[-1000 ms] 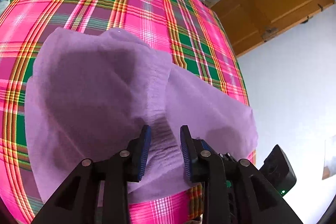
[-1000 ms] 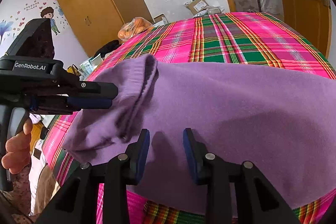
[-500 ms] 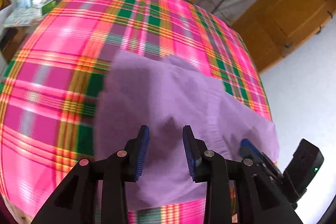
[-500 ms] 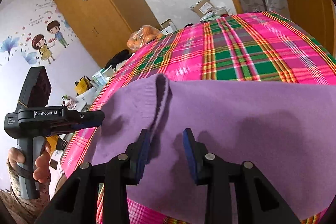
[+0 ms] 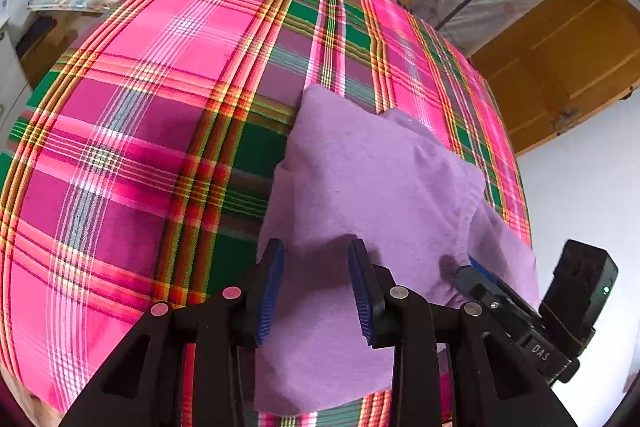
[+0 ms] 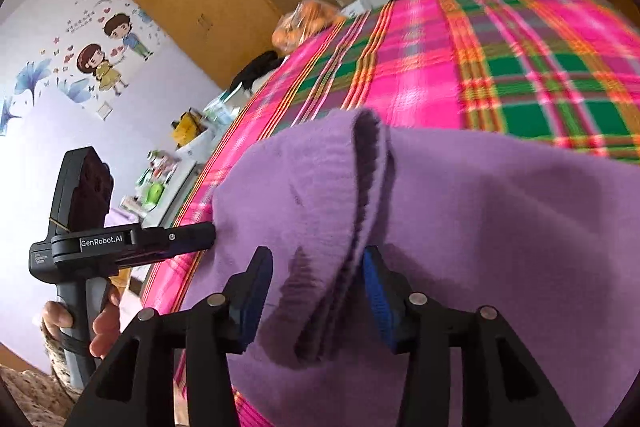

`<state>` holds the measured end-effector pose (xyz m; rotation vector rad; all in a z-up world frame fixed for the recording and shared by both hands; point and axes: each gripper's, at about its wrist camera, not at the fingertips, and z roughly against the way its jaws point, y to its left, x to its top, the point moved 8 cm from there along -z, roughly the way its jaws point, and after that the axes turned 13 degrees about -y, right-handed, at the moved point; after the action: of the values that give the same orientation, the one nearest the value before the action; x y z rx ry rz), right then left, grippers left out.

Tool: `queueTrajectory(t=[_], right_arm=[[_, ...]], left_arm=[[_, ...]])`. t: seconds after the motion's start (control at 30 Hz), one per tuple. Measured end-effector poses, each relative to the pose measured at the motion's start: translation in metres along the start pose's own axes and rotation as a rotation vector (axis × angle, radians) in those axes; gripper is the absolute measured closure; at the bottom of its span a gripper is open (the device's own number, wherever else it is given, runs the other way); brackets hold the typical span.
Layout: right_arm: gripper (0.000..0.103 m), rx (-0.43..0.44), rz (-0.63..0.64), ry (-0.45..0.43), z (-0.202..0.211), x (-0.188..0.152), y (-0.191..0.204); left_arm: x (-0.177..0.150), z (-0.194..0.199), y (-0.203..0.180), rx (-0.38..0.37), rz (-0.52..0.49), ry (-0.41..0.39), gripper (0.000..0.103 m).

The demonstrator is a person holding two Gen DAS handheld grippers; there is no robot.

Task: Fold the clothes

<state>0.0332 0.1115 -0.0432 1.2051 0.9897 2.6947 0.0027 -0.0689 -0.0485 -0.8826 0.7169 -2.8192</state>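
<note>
The right gripper (image 6: 316, 291) has its blue pads apart and its jaws are opening; a ridge of the purple garment (image 6: 480, 227) runs up between them, but neither pad looks pressed on it, so I read it as let go. The left gripper (image 5: 316, 287) hangs over the garment's near left edge with its pads parted too, cloth under the gap and nothing pinched. In the right wrist view a hand (image 6: 80, 323) holds that left tool by its handle, its tip just touching the cloth's left edge.

The garment lies in a compact folded bundle on the pink and green plaid cover (image 5: 140, 147), near its front edge, with one raised crease down the middle.

This looks like the release after a fold. Next, I'd judge, the crease wants flattening, or a fresh edge pinched for another fold
</note>
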Motion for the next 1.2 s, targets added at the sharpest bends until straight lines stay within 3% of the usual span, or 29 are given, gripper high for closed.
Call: queueTrajectory(t=[0.13, 0.2, 0.23, 0.4, 0.5, 0.67, 0.83, 0.93, 1.07, 1.2], right_arm=[[0.057, 0.018, -0.072, -0.008, -0.008, 0.004, -0.002], [0.076, 0.018, -0.091, -0.015, -0.008, 0.005, -0.003], [0.080, 0.013, -0.091, -0.018, -0.008, 0.005, -0.004], [0.086, 0.056, -0.087, -0.070, 0.005, 0.014, 0.009], [0.086, 0.057, -0.086, -0.108, 0.019, 0.020, 0.016], [0.086, -0.022, -0.088, -0.148, 0.039, 0.019, 0.004], [0.082, -0.131, -0.122, -0.083, 0.024, -0.005, -0.027], [0.080, -0.146, -0.102, -0.079, 0.022, -0.003, -0.028], [0.069, -0.231, 0.007, -0.095, 0.026, 0.010, -0.027], [0.062, -0.223, 0.038, -0.165, 0.026, 0.040, -0.023]], left_arm=[[-0.001, -0.002, 0.001, -0.009, -0.002, 0.009, 0.068], [0.000, -0.002, 0.002, -0.011, -0.005, 0.009, 0.068], [0.001, -0.002, 0.002, -0.012, -0.006, 0.007, 0.068], [0.003, -0.004, 0.004, -0.027, 0.000, 0.007, 0.068], [0.004, -0.005, 0.004, -0.036, 0.005, 0.004, 0.068], [-0.002, -0.009, 0.005, -0.056, 0.008, 0.023, 0.068], [-0.007, -0.015, 0.005, -0.059, -0.003, 0.048, 0.068], [-0.008, -0.016, 0.005, -0.064, -0.004, 0.050, 0.068], [-0.005, -0.017, 0.005, -0.061, -0.011, 0.048, 0.068], [0.006, -0.018, 0.003, -0.056, -0.028, 0.036, 0.068]])
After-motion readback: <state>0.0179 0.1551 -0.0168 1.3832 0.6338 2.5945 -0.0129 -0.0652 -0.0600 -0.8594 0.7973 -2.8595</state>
